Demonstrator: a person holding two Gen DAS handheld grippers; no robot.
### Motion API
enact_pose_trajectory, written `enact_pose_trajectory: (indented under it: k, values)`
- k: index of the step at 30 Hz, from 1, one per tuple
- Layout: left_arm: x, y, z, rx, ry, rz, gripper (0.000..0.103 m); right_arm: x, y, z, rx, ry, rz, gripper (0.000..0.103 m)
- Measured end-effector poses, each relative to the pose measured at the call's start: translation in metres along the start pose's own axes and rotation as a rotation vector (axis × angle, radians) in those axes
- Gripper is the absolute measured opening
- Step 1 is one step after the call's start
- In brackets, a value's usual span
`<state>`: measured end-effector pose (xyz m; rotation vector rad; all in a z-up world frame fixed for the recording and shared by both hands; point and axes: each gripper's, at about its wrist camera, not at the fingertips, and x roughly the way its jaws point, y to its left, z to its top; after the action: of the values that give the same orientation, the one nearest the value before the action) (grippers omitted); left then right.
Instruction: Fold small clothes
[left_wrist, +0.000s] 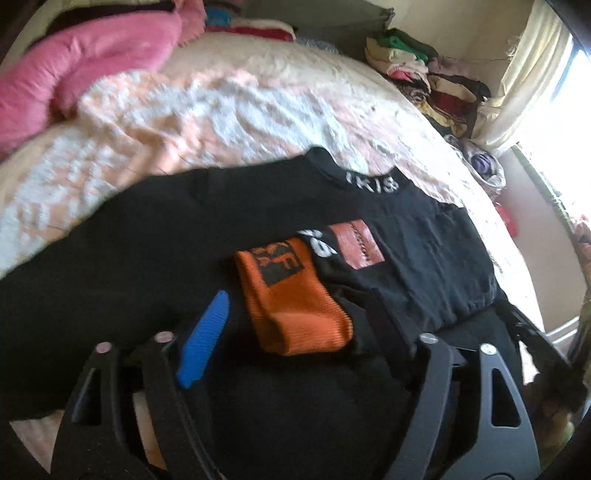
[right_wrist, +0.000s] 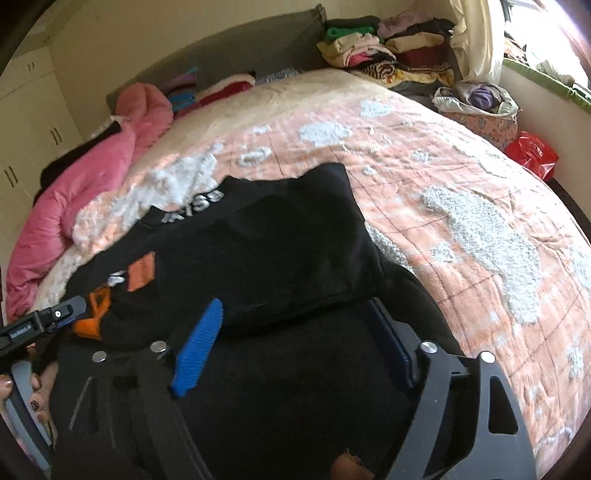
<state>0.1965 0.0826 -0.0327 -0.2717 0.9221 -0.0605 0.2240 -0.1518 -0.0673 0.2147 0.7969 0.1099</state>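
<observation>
A black sweatshirt (left_wrist: 147, 243) with white neck lettering, an orange cuff (left_wrist: 291, 302) and orange patches lies partly folded on the bed; it also shows in the right wrist view (right_wrist: 277, 240). My left gripper (left_wrist: 295, 332) is open, its blue left finger (left_wrist: 203, 343) over black fabric beside the orange cuff; the right finger is dark against the cloth. My right gripper (right_wrist: 295, 343) is open over the sweatshirt's near edge, blue fingers (right_wrist: 197, 350) spread on either side of black fabric. The left gripper's body (right_wrist: 44, 321) shows at the right view's left edge.
The bed has a peach-and-white quilt (right_wrist: 461, 206). A pink fluffy blanket (right_wrist: 85, 177) lies at the far left. Piles of folded clothes (right_wrist: 388, 51) sit at the headboard corner. A bag of clothes (right_wrist: 480, 107) and a red bag (right_wrist: 532, 155) stand by the window.
</observation>
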Motion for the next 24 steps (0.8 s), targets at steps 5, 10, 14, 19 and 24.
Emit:
enact_pose_trajectory:
  k: [5, 10, 14, 19, 24]
  values:
    - [-0.034, 0.014, -0.005, -0.038, -0.078, 0.067, 0.094, -0.022, 0.022, -0.003, -0.054, -0.034, 0.038, 0.092]
    - [-0.061, 0.035, -0.009, -0.100, -0.133, 0.099, 0.094, -0.040, 0.057, -0.004, -0.135, -0.062, 0.105, 0.096]
    - [-0.084, 0.051, -0.016, -0.144, -0.174, 0.113, 0.094, -0.052, 0.084, -0.005, -0.190, -0.086, 0.157, 0.096]
    - [-0.107, 0.069, -0.023, -0.185, -0.214, 0.137, 0.094, -0.061, 0.116, -0.008, -0.247, -0.098, 0.199, 0.097]
    - [-0.126, 0.092, -0.035, -0.204, -0.224, 0.238, 0.094, -0.070, 0.143, -0.014, -0.299, -0.100, 0.236, 0.097]
